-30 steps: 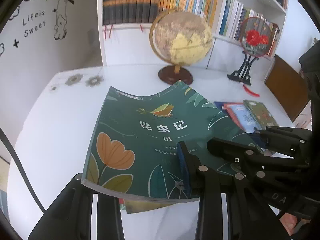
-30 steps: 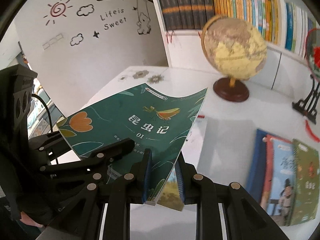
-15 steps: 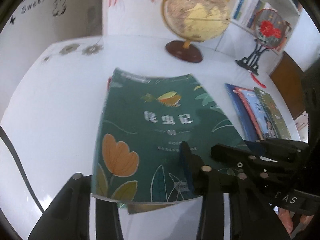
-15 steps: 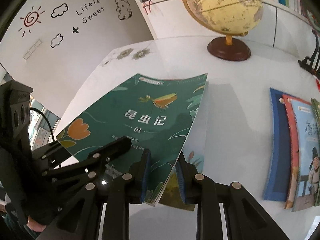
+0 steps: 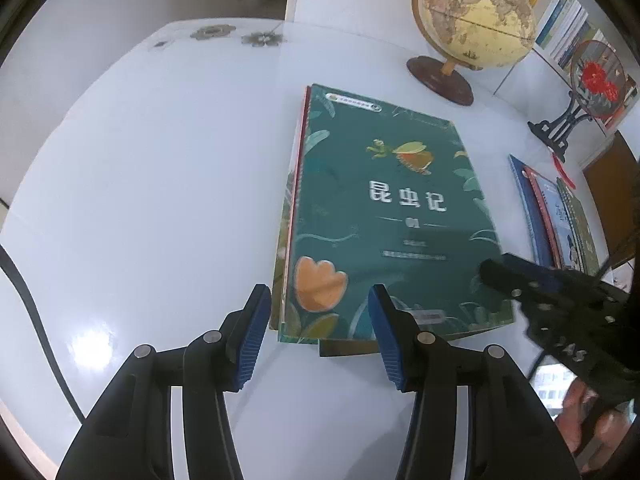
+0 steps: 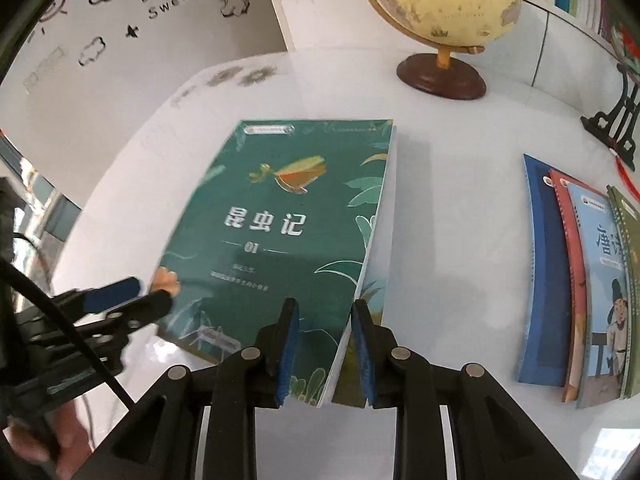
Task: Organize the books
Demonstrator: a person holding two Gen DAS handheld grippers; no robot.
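- Risk: the dark green softcover book (image 5: 392, 216), laid on a stack on the white worktop (image 5: 160, 200), could be dragged askew.
- Left tool (image 5: 318, 332): parted, just been opening, corner between pads, unpressed.
- Right tool (image 6: 322, 354): slightly parted, been opening, book edge between pads.

My pads (image 5: 252, 340) are blue; the book (image 5: 384, 216) is dark green with an orange flower, on a white table (image 5: 140, 200).
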